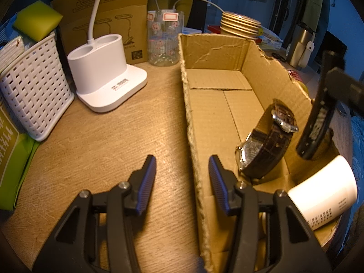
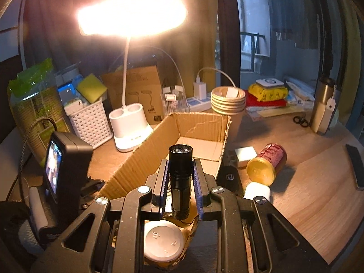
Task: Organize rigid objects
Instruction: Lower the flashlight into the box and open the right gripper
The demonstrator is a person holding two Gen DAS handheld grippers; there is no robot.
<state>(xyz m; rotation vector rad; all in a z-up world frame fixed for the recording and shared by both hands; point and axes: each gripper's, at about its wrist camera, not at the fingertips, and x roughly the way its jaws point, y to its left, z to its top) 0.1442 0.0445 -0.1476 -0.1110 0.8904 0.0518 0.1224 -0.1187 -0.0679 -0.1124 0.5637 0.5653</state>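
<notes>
An open cardboard box [image 1: 216,52] lies on the wooden desk; it also shows in the right wrist view [image 2: 141,157]. Inside it lie a brown-strap wristwatch [image 1: 266,141] and a white bottle [image 1: 323,193], whose base shows in the right wrist view [image 2: 162,241]. My left gripper [image 1: 182,166] is open and empty, its jaws straddling the box's left wall. My right gripper [image 2: 179,166] is shut on a black flashlight [image 2: 179,177] and holds it above the box's near end. The flashlight also shows in the left wrist view [image 1: 318,122] over the box's right wall.
A white lamp base [image 1: 104,72], a white basket [image 1: 34,86] and a glass jar [image 1: 163,38] stand left of the box. Right of it lie a red and yellow can [image 2: 266,163], a white block [image 2: 245,157], a black car key [image 2: 229,179], scissors [image 2: 301,120] and a steel flask [image 2: 323,107].
</notes>
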